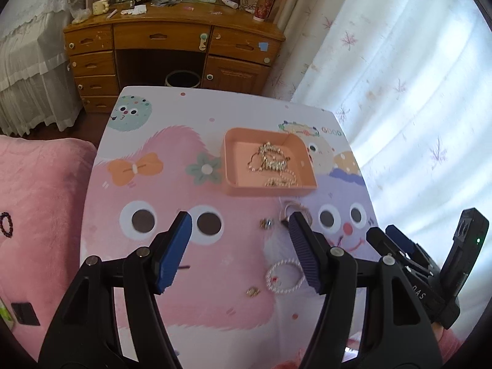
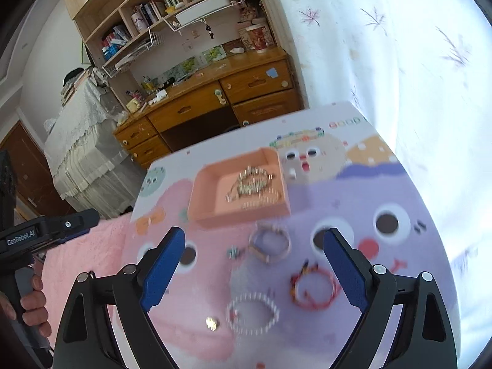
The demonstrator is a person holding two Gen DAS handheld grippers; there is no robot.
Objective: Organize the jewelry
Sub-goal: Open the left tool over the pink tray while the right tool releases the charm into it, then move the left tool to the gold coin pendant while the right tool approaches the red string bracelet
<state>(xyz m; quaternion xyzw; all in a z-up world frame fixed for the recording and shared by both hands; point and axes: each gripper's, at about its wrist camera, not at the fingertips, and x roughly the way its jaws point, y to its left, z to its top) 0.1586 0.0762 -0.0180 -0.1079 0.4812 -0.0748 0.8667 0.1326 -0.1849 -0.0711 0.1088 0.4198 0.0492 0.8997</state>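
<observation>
An orange tray (image 1: 233,166) (image 2: 203,196) stands on the cartoon-print table and holds a tangle of gold and silver chains (image 1: 272,160) (image 2: 252,184). Loose on the table nearer me lie a white pearl bracelet (image 1: 284,278) (image 2: 252,313), a thin hoop bracelet (image 1: 295,209) (image 2: 270,243), a red beaded bracelet (image 2: 313,289), a small gem piece (image 1: 266,223) (image 2: 233,252) and a gold stud (image 1: 252,291) (image 2: 212,323). My left gripper (image 1: 240,226) hangs open over the table with nothing between its fingers. My right gripper (image 2: 253,240) is open and wide, also holding nothing.
The table (image 1: 147,276) (image 2: 399,276) wears a pink and purple monster print. A pink plush cushion (image 1: 37,215) lies left of it. Beyond stand a wooden desk (image 1: 172,40) (image 2: 209,107) and a white curtain (image 1: 415,77) at the right. A hand (image 2: 33,304) holds the other gripper's handle.
</observation>
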